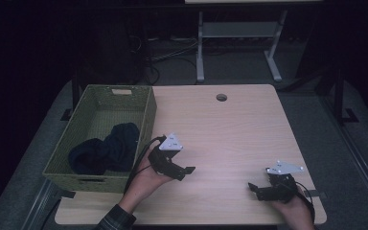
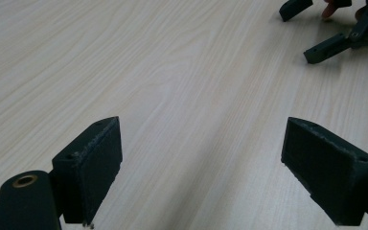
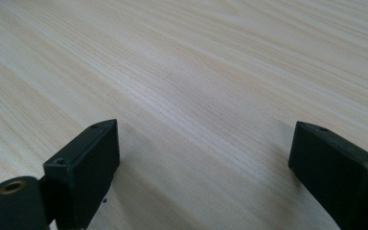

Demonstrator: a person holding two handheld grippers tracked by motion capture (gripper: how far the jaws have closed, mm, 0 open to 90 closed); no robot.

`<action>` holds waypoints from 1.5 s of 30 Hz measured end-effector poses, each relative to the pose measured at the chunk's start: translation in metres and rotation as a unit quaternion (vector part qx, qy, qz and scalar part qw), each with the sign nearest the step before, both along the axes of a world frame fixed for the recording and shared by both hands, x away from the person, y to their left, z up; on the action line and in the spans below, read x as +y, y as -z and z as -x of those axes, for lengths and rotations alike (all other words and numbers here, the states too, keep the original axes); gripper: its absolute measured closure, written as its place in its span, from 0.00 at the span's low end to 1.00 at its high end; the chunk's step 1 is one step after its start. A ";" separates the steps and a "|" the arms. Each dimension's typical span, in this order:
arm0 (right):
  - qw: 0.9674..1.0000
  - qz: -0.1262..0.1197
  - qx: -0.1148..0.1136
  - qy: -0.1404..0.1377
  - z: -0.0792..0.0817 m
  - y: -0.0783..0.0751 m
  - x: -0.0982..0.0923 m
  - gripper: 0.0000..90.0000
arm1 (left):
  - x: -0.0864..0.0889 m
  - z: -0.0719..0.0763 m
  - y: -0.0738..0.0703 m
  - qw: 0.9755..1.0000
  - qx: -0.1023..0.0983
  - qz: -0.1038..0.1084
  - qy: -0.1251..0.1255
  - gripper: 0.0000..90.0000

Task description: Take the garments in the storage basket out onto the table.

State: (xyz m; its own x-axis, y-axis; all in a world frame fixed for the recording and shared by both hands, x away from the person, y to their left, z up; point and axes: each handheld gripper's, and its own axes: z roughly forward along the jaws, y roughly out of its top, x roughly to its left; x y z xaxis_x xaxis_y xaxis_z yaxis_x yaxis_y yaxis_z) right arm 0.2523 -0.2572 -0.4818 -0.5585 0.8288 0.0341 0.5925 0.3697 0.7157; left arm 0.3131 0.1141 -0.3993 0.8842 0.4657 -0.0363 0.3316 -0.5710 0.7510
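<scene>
My left gripper [image 1: 184,172] rests low over the light wooden table [image 1: 230,129], just right of a green woven basket [image 1: 143,120]. Its jaws stand wide open in the left gripper view [image 2: 203,143], with bare wood between them. A dark blue cloth [image 1: 106,153] lies bunched in the basket's near half. My right gripper [image 1: 255,190] sits near the table's front right corner, pointing left, and is also open [image 3: 203,143] over bare wood. The left gripper view also shows the right gripper [image 2: 301,33] farther off at the top right.
A round cable hole [image 1: 221,97] sits near the table's far edge. Beyond the table stands a white desk frame [image 1: 239,43] on a dark floor with cables. A plaid sleeve [image 1: 117,221] comes in at the bottom left.
</scene>
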 end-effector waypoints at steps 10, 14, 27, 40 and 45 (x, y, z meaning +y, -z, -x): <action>1.000 0.000 0.000 0.000 0.000 0.000 0.000 0.11 | -0.001 -0.002 -0.010 1.000 0.002 -0.009 0.008 0.15; 1.000 0.000 0.000 0.000 0.000 0.000 0.000 0.11 | 0.000 -0.003 -0.016 1.000 0.003 -0.013 0.009 0.15; 1.000 0.000 0.000 0.000 0.000 0.000 0.000 0.11 | 0.009 -0.011 -0.034 1.000 0.001 -0.007 0.007 0.15; 1.000 0.001 -0.002 -0.002 0.000 0.000 0.000 0.11 | 0.028 -0.022 -0.054 1.000 0.011 -0.019 0.005 0.15; 1.000 0.000 -0.001 -0.003 0.000 0.000 0.000 0.11 | 0.032 -0.027 -0.059 1.000 0.018 -0.022 0.007 0.15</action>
State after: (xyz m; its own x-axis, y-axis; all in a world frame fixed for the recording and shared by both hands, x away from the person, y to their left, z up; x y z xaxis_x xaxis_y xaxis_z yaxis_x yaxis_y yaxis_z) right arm 0.2527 -0.2574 -0.4819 -0.5630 0.8259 0.0319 0.5885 0.3735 0.7171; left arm 0.3397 0.1456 -0.3407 0.8889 0.4555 -0.0484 0.3502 -0.6076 0.7129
